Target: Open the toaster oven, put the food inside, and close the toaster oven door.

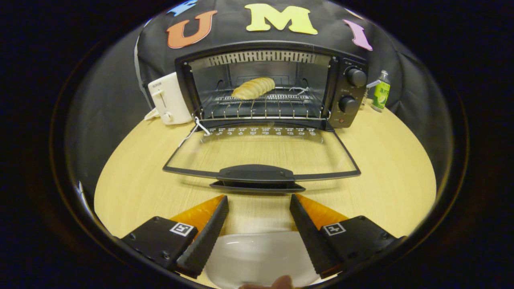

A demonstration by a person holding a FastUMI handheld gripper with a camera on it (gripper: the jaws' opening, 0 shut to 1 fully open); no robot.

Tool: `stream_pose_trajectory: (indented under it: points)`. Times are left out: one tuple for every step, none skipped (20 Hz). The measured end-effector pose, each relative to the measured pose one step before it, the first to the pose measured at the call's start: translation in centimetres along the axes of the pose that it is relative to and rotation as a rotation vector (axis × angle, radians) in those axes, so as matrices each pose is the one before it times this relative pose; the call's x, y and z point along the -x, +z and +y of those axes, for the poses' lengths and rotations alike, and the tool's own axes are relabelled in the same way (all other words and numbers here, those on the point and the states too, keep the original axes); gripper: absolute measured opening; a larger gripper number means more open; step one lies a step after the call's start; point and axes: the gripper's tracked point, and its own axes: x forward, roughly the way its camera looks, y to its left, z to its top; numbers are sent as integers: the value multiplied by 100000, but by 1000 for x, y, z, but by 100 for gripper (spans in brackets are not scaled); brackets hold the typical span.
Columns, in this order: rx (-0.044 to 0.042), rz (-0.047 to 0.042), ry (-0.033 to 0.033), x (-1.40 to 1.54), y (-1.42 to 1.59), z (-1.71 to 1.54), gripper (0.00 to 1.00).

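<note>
The gripper (259, 196) hung open, fingers apart, just short of the black toaster oven (273, 86) with its glass door (261, 152) lowered; a pale bread roll (253, 88) lay on its wire rack (265, 105). Labels were illegible.

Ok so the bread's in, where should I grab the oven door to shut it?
Probably by the handle, the dark bar along the door's free edge. The door lies folded flat, handle just ahead of the open gripper. Come from the front, low, and hook under the bar to lift it toward the oven. The bread sits on the rack.
</note>
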Motion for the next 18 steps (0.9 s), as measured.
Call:
stream_pose_trajectory:
  points:
    - [1260,1010,-1268,-53,-90,23,100]
    - [565,124,-1252,-96,14,-91,100]
    - [-400,-856,-1094,25,192,18,100]
    - [-765,-754,-1131,-1,13,13,100]
    - [-696,-993,-1124,-7,202,55,100]
    - [-218,-97,-1067,40,54,63,100]
    - [91,-171,-834,117,215,23,100]
    - [-598,-944,-493,382,288,83,100]
    - [-425,-1078,-252,346,406,-27,100]
    - [-370,-1520,-110,338,413,-49,100]
    - [-501,-1489,52,376,397,-38,100]
    - [-720,-737,187,106,194,-4,100]
    - [-1111,321,267,6,14,-15,100]
    - [-1341,164,325,15,-47,-7,100]
    - [-820,-261,491,59,-49,13,100]
    - [-1199,-1202,471,6,249,59,100]
    - [-361,-1503,137,172,195,-3,100]
    - [150,-1543,-44,296,326,-33,100]
